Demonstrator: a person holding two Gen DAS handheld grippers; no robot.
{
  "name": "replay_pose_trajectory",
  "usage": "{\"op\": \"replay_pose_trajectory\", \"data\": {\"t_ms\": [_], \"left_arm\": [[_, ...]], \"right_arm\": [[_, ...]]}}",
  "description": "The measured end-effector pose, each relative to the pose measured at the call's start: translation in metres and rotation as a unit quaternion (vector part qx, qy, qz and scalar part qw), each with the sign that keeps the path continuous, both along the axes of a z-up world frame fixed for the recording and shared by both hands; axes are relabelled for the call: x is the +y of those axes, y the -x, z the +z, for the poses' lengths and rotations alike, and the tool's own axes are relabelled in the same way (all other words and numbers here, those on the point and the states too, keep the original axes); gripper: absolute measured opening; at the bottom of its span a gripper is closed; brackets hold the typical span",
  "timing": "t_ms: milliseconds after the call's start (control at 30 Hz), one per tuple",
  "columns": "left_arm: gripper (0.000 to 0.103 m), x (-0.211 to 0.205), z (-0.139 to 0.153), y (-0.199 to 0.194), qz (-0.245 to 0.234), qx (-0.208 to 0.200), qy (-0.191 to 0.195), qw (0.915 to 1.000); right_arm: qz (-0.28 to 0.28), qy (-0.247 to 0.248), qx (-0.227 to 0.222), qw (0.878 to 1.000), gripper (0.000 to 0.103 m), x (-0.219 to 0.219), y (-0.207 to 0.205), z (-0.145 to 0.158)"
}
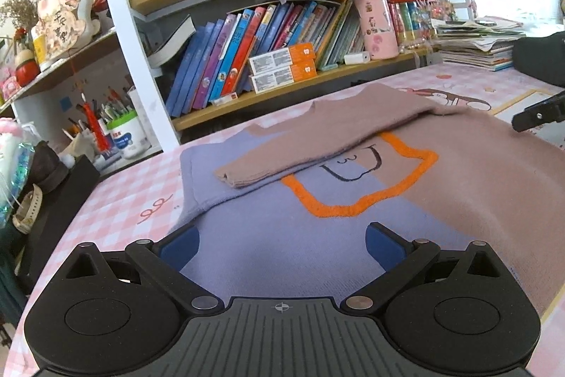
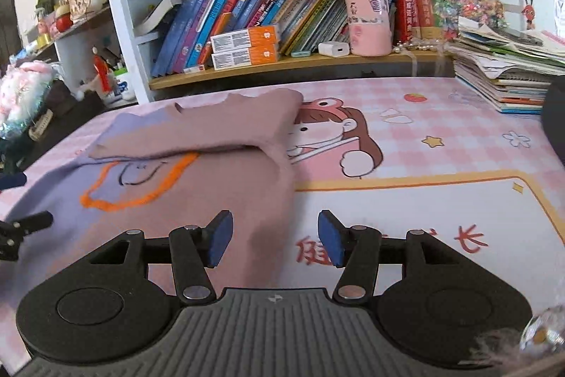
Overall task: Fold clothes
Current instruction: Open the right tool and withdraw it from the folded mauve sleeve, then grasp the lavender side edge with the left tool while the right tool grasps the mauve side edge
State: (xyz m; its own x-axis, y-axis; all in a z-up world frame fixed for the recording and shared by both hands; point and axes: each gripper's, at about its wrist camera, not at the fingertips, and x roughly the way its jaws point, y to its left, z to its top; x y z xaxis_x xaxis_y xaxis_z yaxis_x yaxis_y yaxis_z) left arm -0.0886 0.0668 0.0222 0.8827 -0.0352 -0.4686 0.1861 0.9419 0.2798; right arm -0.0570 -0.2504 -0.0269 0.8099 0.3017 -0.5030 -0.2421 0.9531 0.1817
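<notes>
The knitted mauve-and-lavender sweater with an orange outlined motif (image 1: 353, 186) lay flat on the pink checked cartoon-print counter (image 2: 441, 136), centre-left of the right wrist view. One mauve sleeve (image 1: 317, 143) was folded across the chest; the body fold remained, in my judgement. Its long axis ran away from the cameras, neckline toward the bookshelf (image 2: 282, 66). The left claw (image 1: 282, 246) gaped wide, empty. The right claw (image 2: 275, 239) stood half open astride the hem's corner, gripping nothing.

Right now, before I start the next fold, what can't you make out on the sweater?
- Sweater hem: cut off behind the left gripper body, left wrist view.
- Its other sleeve: not seen in either view.
- Fabric under the folded sleeve: covered; right wrist view is blurred.
- Right gripper, jaws apart: whether its pads touch the cloth is unclear.
</notes>
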Motion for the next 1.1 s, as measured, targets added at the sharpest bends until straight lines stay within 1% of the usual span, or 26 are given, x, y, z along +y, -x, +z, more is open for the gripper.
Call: {"op": "replay_pose_trajectory", "data": {"t_ms": [200,267,333,467,533,567,600,633,667,700,767,867,933,967,1000,1033,1067,1100], "left_arm": [[0.102,0.003,0.001,-0.001,0.011,0.000,0.004,0.9999],[0.102,0.009,0.003,0.000,0.021,-0.007,0.019,0.9996],[0.102,0.019,0.008,0.008,0.041,-0.023,0.040,0.9981],[0.100,0.039,0.019,0.023,0.057,-0.019,0.073,0.9955],[0.094,0.050,0.022,0.031,0.068,-0.015,0.090,0.9936],[0.087,0.056,0.023,0.034,0.073,-0.012,0.098,0.9924],[0.076,0.062,0.022,0.036,0.082,-0.008,0.105,0.9911],[0.069,0.068,0.021,0.038,0.095,-0.001,0.112,0.9892],[0.059,0.074,0.019,0.039,0.102,0.006,0.121,0.9874],[0.055,0.080,0.017,0.041,0.109,0.012,0.130,0.9854],[0.054,0.090,0.014,0.043,0.112,0.021,0.151,0.9819],[0.054,0.098,0.009,0.044,0.112,0.034,0.172,0.9781],[0.050,0.099,0.005,0.040,0.106,0.046,0.183,0.9762],[0.044,0.099,0.002,0.039,0.104,0.051,0.187,0.9754],[0.033,0.098,-0.001,0.038,0.104,0.055,0.194,0.9740],[0.025,0.098,-0.003,0.037,0.103,0.058,0.200,0.9726],[0.010,0.097,-0.002,0.037,0.096,0.053,0.210,0.9715],[0.005,0.097,-0.001,0.037,0.088,0.049,0.221,0.9702]], "right_arm": [[0.005,-0.009,0.012,1.000,0.051,-0.004,0.008,-0.004],[0.004,-0.013,0.016,1.000,0.051,-0.005,0.014,-0.005],[0.007,-0.016,0.019,1.000,0.051,-0.008,0.023,-0.004],[0.017,-0.028,0.029,0.999,0.051,-0.014,0.043,-0.002],[0.022,-0.034,0.034,0.999,0.051,-0.017,0.052,0.000],[0.024,-0.037,0.037,0.998,0.050,-0.017,0.056,0.001],[0.026,-0.040,0.040,0.998,0.048,-0.017,0.058,0.001],[0.028,-0.043,0.042,0.998,0.047,-0.017,0.060,0.001],[0.030,-0.045,0.045,0.997,0.046,-0.017,0.062,0.002],[0.032,-0.044,0.047,0.997,0.045,-0.016,0.064,0.002],[0.032,-0.033,0.053,0.998,0.044,-0.012,0.065,0.001],[0.025,-0.022,0.054,0.998,0.041,-0.008,0.066,0.001],[0.026,-0.018,0.056,0.998,0.036,-0.005,0.066,0.001],[0.027,-0.017,0.058,0.998,0.031,-0.003,0.065,0.001],[0.029,-0.017,0.059,0.998,0.026,-0.002,0.065,0.001],[0.030,-0.016,0.059,0.998,0.024,0.000,0.063,0.000],[0.031,-0.014,0.059,0.998,0.016,0.002,0.062,0.000],[0.032,-0.012,0.058,0.998,0.013,0.004,0.060,0.000]]}}
